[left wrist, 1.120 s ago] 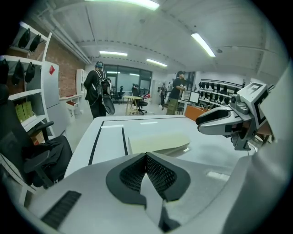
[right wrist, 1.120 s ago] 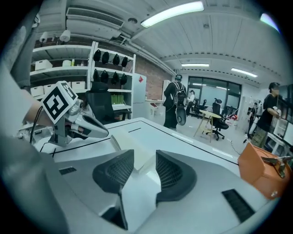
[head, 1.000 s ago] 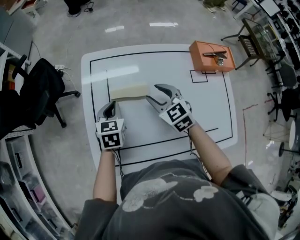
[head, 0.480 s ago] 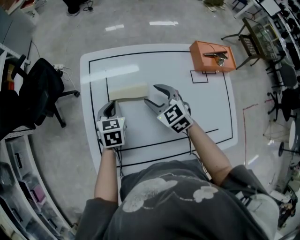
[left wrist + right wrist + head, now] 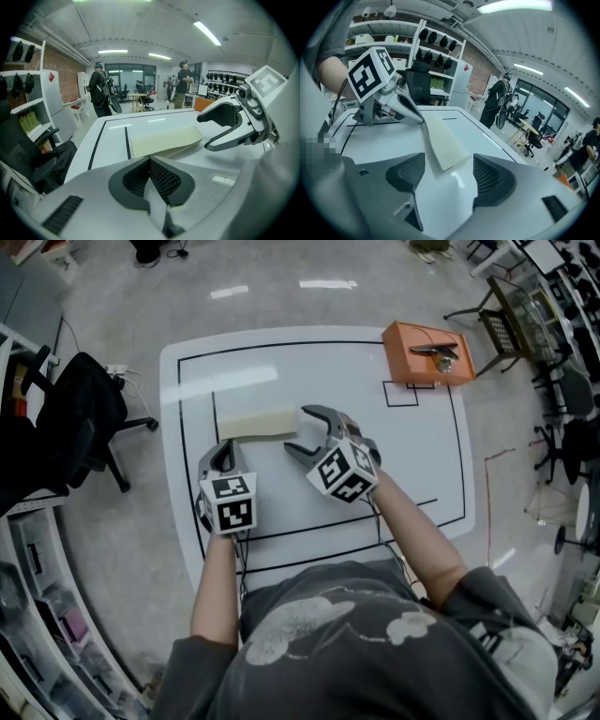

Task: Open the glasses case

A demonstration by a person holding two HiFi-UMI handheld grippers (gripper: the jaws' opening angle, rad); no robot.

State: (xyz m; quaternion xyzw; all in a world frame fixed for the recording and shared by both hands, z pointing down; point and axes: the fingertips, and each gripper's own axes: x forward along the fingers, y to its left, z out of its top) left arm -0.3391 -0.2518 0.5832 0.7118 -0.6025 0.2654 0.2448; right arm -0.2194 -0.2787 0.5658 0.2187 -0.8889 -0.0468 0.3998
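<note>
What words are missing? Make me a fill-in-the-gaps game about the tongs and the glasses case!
1. The glasses case lies flat on the white table with its lid ____.
2. The left tongs have their jaws ____.
3. The right tongs, jaws opening, hold ____; the end of the case lies just ahead of them, untouched.
4. The box at the table's far corner is coloured ____.

Missing words: closed; shut; nothing; orange.

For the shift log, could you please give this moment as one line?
glasses case: closed, on table | left gripper: shut, empty, at case's left end | right gripper: jaws opening, nothing between, at case's right end
</note>
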